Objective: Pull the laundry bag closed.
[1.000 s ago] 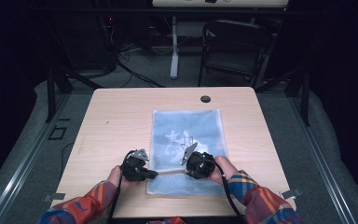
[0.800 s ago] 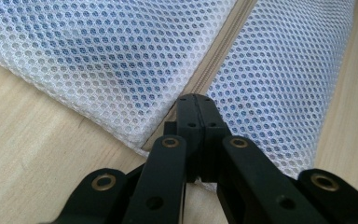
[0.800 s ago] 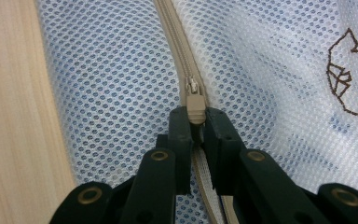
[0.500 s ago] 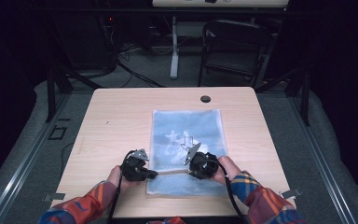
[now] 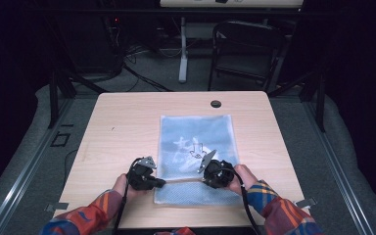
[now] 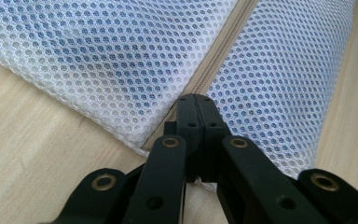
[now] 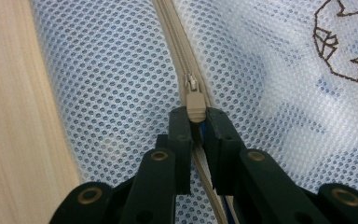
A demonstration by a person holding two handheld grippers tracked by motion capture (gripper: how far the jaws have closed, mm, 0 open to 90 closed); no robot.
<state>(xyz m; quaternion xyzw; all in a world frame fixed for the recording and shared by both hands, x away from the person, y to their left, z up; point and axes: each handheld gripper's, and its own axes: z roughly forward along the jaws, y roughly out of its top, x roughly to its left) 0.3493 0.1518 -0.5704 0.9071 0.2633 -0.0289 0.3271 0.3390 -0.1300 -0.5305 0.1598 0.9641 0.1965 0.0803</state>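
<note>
- Here, a white mesh zipper bag [image 5: 197,159] lies flat on the light wooden worktop [image 5: 122,127], its near edge close to the person's side and a blue item showing through the mesh.
- A beige zipper [image 7: 179,56] runs across the near part of the bag, from one gripper to the other in the high view.
- The left gripper [image 5: 159,183] rests at the bag's left edge; in the left gripper view its fingers [image 6: 189,116] are pressed together on the zipper's end, where the tape meets the bag's corner.
- The right gripper [image 5: 201,179] sits over the bag farther along the zipper; in the right gripper view its fingers [image 7: 181,128] pinch the beige zipper pull [image 7: 196,106], whose slider lies just ahead on the teeth.
- A dark outline drawing [image 7: 338,39] is printed on the blue item under the mesh, to the right of the zipper in the right gripper view.
- Both hands, in plaid sleeves [image 5: 85,218], enter from the near edge of the worktop.
- A round black grommet [image 5: 216,104] sits in the worktop beyond the bag's far edge, apart from it.
</note>
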